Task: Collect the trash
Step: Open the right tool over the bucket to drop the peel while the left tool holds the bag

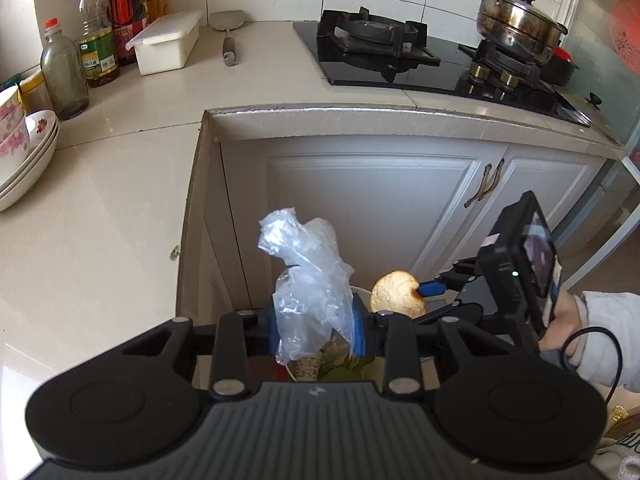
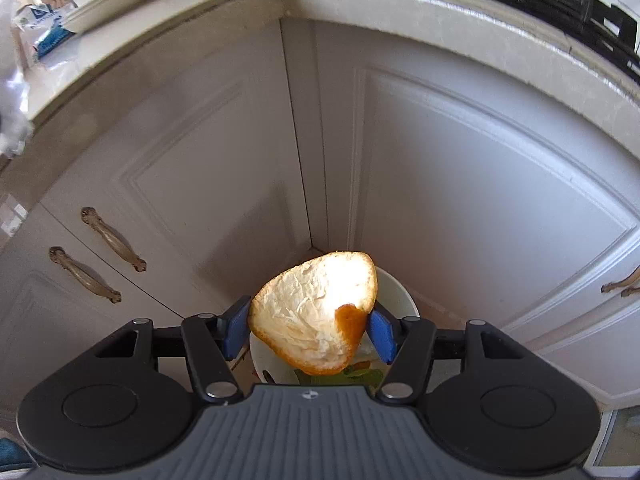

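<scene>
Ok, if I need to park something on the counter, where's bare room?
The countertop is bare between the stacked bowls and the inner corner edge, and between the spatula and the hob. The back-left corner is crowded: bottles, white box.

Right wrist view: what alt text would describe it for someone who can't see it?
A handheld gripper pinches a piece of orange peel between blue fingers, above a white trash bin in a corner of white kitchen cabinets.

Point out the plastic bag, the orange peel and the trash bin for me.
plastic bag (image 1: pixel 308 276), left wrist view, crumpled middle between the claw's pads.
orange peel (image 2: pixel 312 312), right wrist view, white inner side.
trash bin (image 2: pixel 400 292), right wrist view, white rim behind the peel.
</scene>
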A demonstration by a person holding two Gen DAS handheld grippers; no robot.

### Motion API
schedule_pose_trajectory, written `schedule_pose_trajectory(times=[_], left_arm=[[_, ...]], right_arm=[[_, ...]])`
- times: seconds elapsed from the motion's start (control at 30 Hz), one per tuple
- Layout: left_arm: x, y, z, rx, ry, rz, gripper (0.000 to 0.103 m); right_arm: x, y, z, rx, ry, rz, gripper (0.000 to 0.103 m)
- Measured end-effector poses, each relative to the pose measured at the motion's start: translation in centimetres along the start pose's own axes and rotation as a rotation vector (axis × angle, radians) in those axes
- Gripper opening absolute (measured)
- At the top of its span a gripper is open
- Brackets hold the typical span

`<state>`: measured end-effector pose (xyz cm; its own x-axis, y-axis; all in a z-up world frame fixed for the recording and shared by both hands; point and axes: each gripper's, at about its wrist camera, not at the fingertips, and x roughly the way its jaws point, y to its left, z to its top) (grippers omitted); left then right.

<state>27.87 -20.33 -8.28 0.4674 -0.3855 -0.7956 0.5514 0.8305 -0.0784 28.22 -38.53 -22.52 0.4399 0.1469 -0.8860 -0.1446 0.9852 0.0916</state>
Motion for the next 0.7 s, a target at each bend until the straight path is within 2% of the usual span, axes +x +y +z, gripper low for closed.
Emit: schedule_pose_trajectory(times=[0.23,0.37,0.43,0.5,0.57,0.7], left_arm=[[1.0,-0.8,-0.3,-0.010,0.024,0.008,0.031],[1.5,-1.1,-0.5,-0.008,0.041,0.013,0.031],[1.8,-1.3,-0.5,-0.007,0.047,0.011,0.031],[2.1,-1.5,-0.5,-0.007,0.053,0.006,0.031],[2.6,-1.7,-0.5,-0.005,0.059,0.001,0.031],[4.0,-2.0,-0.3,-0.005,0.073,-0.010,0.031]], right_arm=[[4.3,-1.0,0.1,0.025,0.041,-0.011,0.067],[5.3,-1.2,0.3,0.035,0.037,-0.014,0.081],[5.3,-1.0,0.4,0.027,0.030,-0.015,0.084],[5.1,-0.9,0.3,0.017,0.018,-0.017,0.094],[4.7,-0.9,0.2,0.010,0.004,-0.020,0.100],[3.4,-1.2,-0.3,0.000,-0.009,-0.035,0.102]])
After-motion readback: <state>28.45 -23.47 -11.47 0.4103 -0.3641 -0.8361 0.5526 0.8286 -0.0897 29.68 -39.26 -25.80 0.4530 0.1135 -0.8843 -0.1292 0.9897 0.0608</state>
